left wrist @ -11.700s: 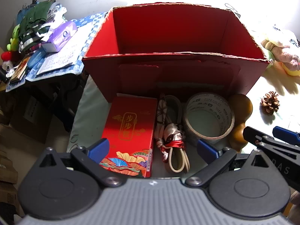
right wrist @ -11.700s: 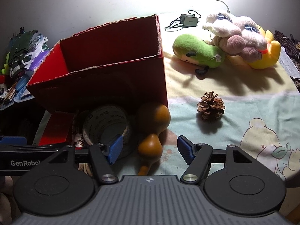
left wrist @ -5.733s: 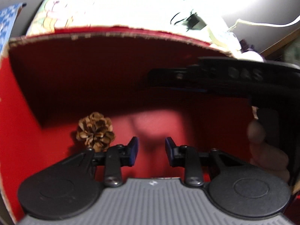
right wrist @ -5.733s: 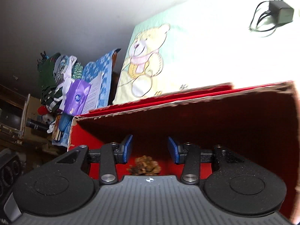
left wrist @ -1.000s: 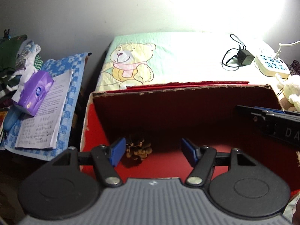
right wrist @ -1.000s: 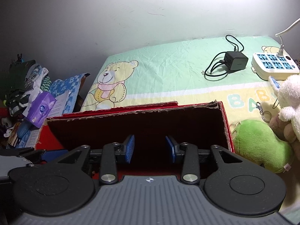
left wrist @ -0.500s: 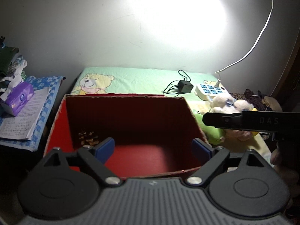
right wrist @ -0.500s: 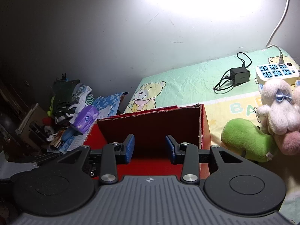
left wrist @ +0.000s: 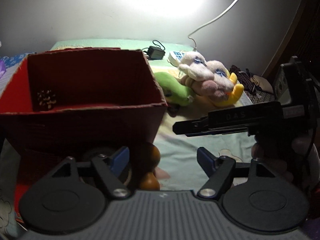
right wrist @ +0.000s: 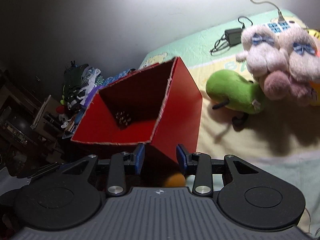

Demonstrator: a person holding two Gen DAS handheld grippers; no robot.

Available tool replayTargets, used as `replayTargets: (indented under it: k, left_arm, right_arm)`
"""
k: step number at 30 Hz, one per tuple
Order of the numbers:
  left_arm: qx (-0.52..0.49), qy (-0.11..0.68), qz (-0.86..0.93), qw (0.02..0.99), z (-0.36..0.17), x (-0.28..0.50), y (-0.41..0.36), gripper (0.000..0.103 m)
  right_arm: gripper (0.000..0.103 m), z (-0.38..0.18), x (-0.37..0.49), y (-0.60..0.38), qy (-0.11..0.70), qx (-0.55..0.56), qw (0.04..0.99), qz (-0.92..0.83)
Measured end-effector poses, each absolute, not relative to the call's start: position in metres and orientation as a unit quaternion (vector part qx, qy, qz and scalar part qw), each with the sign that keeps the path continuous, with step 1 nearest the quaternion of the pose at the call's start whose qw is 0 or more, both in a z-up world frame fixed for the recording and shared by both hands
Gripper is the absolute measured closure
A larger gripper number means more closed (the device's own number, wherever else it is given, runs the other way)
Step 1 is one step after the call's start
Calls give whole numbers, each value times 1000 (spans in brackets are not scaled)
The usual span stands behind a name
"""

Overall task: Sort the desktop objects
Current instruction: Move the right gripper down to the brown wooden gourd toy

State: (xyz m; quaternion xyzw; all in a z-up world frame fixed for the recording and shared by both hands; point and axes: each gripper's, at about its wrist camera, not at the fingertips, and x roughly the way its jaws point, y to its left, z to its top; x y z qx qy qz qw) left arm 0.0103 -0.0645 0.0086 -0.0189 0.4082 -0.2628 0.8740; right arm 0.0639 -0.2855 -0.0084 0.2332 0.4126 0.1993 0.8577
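Note:
An open red cardboard box stands on the bed sheet. A pinecone lies inside it at the back left. A brown gourd and a tape roll lie in front of the box. My left gripper is open and empty, low in front of the box, with the gourd just ahead between its fingers. My right gripper is open a little and empty, above the box's near right corner; it also shows from the side in the left wrist view.
A green plush, a pink-white plush and a yellow plush lie right of the box. A charger and power strip sit at the back. Cluttered shelves stand to the left.
Both grippers have pulled back and down from over the box. The left gripper has opened wide and now faces the gourd and tape roll. The pinecone stays in the box.

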Motion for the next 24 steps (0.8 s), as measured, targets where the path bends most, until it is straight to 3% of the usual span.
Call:
replayTargets:
  k: [8, 24]
  left_arm:
    - [8, 463, -252, 850, -31, 10, -93, 46]
    - [20, 498, -182, 848, -71, 28, -101, 47]
  right_arm:
    - [65, -49, 60, -297, 478, 268, 808, 217]
    - [70, -76, 59, -296, 521, 288, 762, 254]
